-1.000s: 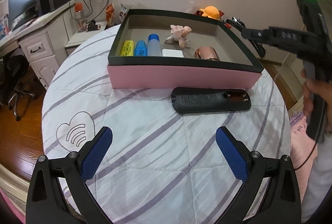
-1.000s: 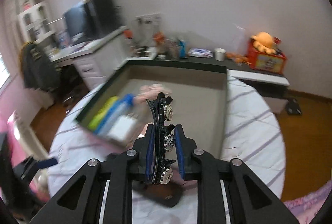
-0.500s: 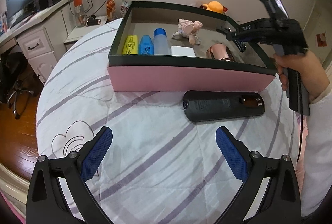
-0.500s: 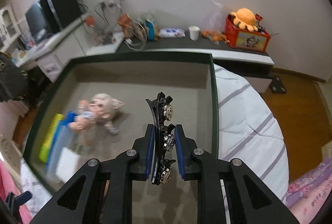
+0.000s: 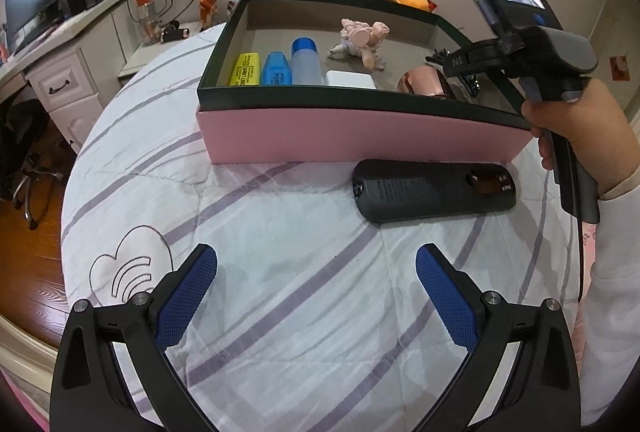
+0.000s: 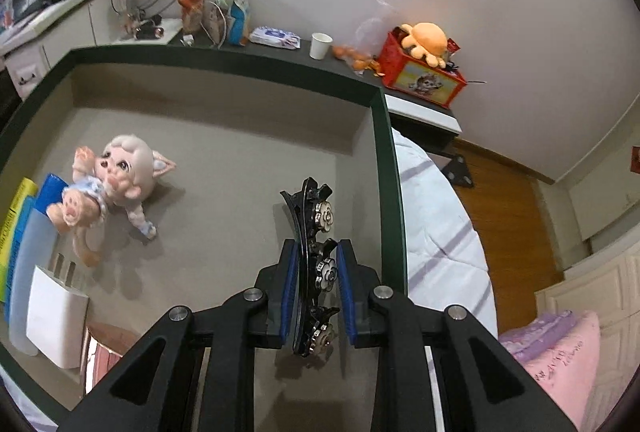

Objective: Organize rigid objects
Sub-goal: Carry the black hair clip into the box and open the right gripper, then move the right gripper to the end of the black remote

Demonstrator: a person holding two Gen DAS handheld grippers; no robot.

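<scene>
Your right gripper (image 6: 317, 288) grips the hair clip (image 6: 316, 264) over the box (image 6: 386, 168); lower it onto bare floor before releasing. Left gripper (image 5: 316, 272) gapes empty.

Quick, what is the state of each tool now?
Left tool: open, holding nothing.
Right tool: closed on the black hair clip.

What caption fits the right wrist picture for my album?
Right tongs hold a black flower hair clip over the box, near a doll.
</scene>
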